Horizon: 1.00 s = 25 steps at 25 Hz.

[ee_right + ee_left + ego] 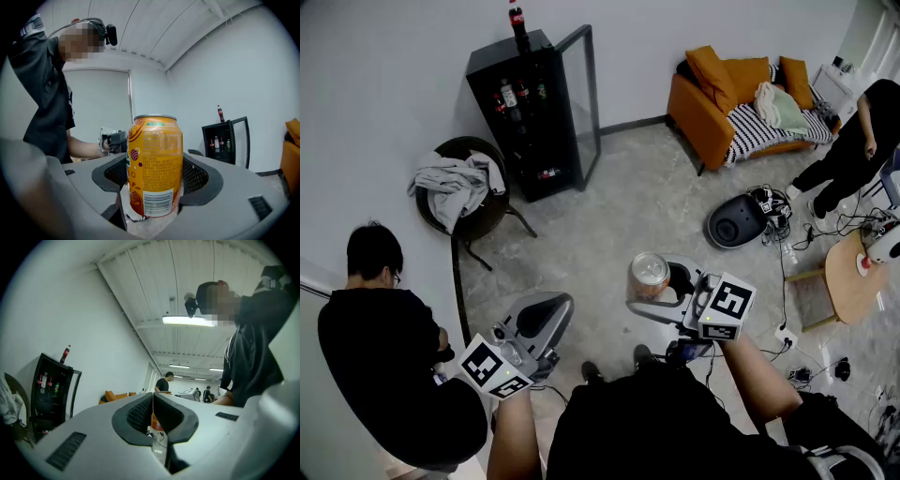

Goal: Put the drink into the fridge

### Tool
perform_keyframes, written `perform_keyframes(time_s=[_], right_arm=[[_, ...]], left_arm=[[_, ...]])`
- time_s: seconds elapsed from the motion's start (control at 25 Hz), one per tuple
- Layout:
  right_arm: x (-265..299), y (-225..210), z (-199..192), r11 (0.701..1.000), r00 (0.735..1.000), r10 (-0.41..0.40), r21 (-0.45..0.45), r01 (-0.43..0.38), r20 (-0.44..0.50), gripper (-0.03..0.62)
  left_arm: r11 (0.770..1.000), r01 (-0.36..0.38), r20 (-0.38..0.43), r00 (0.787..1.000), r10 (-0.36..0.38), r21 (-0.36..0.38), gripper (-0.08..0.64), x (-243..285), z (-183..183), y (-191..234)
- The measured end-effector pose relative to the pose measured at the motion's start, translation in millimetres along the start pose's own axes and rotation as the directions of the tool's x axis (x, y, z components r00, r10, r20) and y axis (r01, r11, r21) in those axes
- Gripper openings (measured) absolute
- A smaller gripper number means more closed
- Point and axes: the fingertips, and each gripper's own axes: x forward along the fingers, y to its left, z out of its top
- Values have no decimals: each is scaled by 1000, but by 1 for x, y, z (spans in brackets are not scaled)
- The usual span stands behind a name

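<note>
- The right gripper (667, 291) clamps 1 can (155, 168) upright; hold it level.
- The left gripper (546, 314) is closed and empty.
- Walk it to the fridge (530, 112), whose door is open.

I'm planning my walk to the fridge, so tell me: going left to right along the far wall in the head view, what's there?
Grey clothes on a chair → black fridge with its glass door open → orange sofa → person in black.
</note>
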Motion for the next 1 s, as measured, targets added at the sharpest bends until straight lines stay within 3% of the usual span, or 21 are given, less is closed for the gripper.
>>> perform_keyframes(time_s=[0.4,0.68,1.0], right_arm=[[-9,-6,2,999,999,-11,42,10,41,282],[-22,-11,5,999,997,-29,23,28,72,281],[-11,-14,13,998,994,-61,13,60,90,281]], left_arm=[[1000,-19,2,1000,19,-7,9,-5,-6,1],[992,-126,8,992,126,-15,11,-5,-27,12],[985,-173,-16,985,173,-8,11,-12,-29,25]])
